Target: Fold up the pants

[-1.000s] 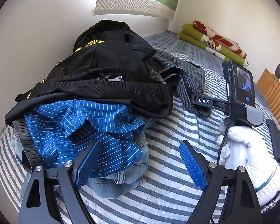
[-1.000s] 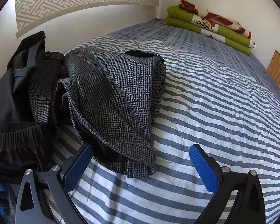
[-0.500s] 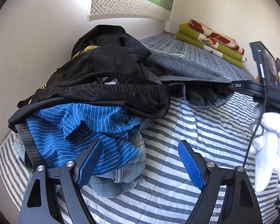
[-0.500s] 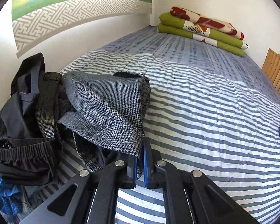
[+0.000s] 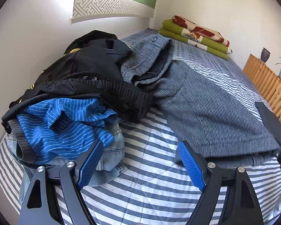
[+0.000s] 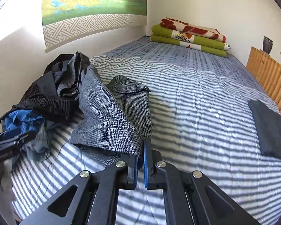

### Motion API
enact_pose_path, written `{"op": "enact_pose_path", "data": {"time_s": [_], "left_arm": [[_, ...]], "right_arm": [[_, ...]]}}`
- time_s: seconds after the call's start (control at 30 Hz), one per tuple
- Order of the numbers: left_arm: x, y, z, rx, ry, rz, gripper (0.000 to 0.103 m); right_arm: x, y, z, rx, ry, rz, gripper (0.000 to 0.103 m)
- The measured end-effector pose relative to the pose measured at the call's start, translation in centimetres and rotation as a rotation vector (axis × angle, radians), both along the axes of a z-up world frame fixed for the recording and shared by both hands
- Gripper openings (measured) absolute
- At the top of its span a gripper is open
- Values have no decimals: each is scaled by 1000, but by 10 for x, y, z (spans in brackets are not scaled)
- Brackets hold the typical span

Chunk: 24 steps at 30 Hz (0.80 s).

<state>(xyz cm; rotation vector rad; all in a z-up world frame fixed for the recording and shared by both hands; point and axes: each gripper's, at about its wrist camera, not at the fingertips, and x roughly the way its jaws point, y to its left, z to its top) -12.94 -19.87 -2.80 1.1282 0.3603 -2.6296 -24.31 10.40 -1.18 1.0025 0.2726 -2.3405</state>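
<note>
Claw (image 6: pixel 140 161) gripping houndstooth pants (image 6: pixel 114 123), folded garment (image 6: pixel 271 129) right-view only

My jaws carry blue pads (image 6: pixel 146 161). The pants (image 6: pixel 114 123) are black-and-white houndstooth; the bed (image 6: pixel 196 112) is grey-and-white striped. The shirt (image 5: pixel 65 123) is blue with pale stripes, the folded blankets (image 6: pixel 189 37) green, red and cream.

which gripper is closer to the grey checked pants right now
Right. The right gripper is shut on the edge of the grey checked pants. The left gripper is open over the striped bed cover, beside the pants, not touching them.
</note>
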Motion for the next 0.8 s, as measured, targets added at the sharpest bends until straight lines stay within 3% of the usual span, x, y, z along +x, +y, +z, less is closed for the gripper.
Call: {"op": "enact_pose_path", "data": {"time_s": [0.37,0.47,0.57,0.6,0.67,0.7,0.73,0.8], "left_arm": [[-5,92,4,-75,10,-162,86],[-11,126,-6,-81,-20,-252,95],[-18,166,-22,-167,-56,-330,101],[-21,177,-29,-199,-75,-335,101],[-28,192,-40,-246,-102,-325,101],[-32,195,-43,-256,-109,-316,96],[-36,197,-46,-248,-112,-310,91],[-43,198,-52,-220,-137,-301,56]], "right_arm": [[91,191,-26,74,-112,-193,4],[103,230,-32,75,-161,-241,4],[111,241,-40,65,-237,-177,6],[113,242,-38,65,-243,-166,12],[119,241,-34,45,-236,-137,37],[121,242,-27,30,-211,-132,56],[123,242,-20,14,-181,-129,65],[119,239,-10,-4,-144,-120,66]]}}
